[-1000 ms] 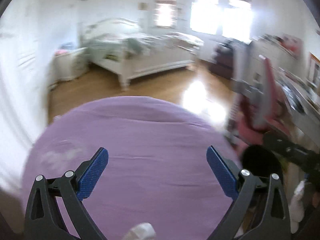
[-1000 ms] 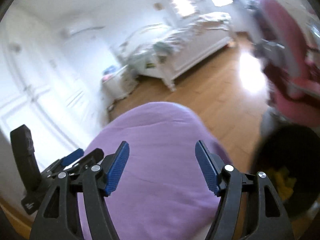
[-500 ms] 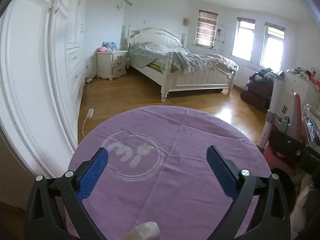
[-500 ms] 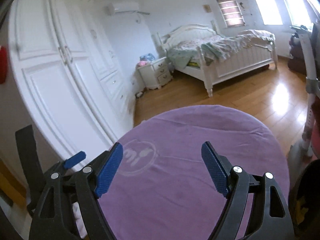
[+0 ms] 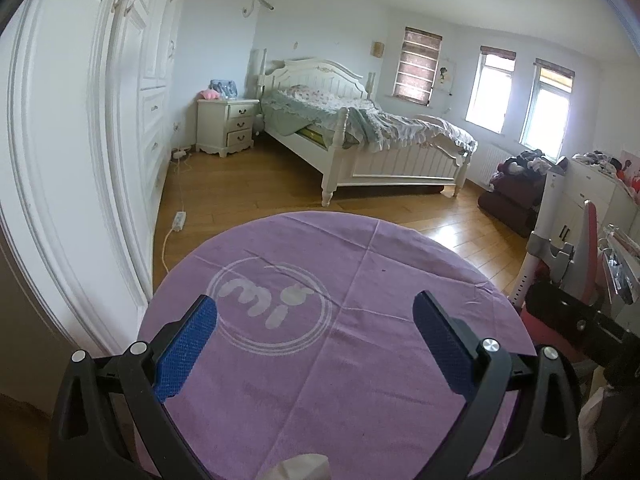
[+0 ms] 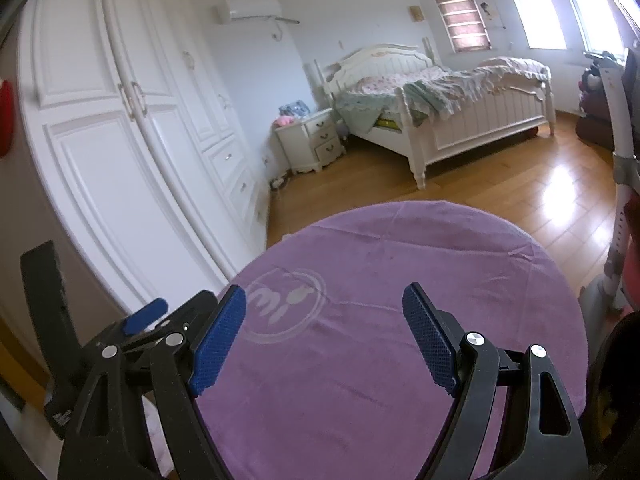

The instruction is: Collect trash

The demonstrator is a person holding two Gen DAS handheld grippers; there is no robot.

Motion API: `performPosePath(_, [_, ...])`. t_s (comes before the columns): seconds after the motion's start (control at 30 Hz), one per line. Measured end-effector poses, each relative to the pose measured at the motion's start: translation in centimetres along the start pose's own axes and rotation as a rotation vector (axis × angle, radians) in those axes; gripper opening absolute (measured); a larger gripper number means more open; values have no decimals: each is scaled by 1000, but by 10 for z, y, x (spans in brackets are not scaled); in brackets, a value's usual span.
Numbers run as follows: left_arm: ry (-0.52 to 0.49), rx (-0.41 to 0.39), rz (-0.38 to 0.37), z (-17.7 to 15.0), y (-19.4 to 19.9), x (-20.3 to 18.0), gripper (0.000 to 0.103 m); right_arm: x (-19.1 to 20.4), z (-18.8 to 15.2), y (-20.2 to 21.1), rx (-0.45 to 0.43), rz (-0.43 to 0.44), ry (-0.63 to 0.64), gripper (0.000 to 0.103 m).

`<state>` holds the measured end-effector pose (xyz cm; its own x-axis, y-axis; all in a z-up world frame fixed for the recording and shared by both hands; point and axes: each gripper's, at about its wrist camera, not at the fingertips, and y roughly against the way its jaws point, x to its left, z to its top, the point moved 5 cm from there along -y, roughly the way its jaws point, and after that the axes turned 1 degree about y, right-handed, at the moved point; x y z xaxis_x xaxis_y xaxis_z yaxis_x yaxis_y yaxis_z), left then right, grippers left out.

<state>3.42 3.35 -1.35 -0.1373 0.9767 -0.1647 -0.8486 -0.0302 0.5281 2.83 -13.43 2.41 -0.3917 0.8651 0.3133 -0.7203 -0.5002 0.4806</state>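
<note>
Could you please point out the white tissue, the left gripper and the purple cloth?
Tissue (image 5: pixel 298 467): left wrist view, its crumpled top.
Left gripper (image 5: pixel 316 344): left wrist view, midway between fingertips.
Cloth (image 5: pixel 360 264): left wrist view, bare far part.

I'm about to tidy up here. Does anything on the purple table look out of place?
One thing: a crumpled white tissue sits at the near edge of the purple tablecloth, below the open left gripper. The rest of the cloth shows bare.

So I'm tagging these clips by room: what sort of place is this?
A home bedroom: an unmade white bed, a nightstand beside it and a tall white wardrobe, seen past a purple-covered round table.
</note>
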Motion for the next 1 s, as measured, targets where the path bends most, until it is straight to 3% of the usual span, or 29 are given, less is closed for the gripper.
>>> performPosePath(1.0, [8,63,21,-17,-18,10,98,-18,-25,-18,70,-9,-39,80])
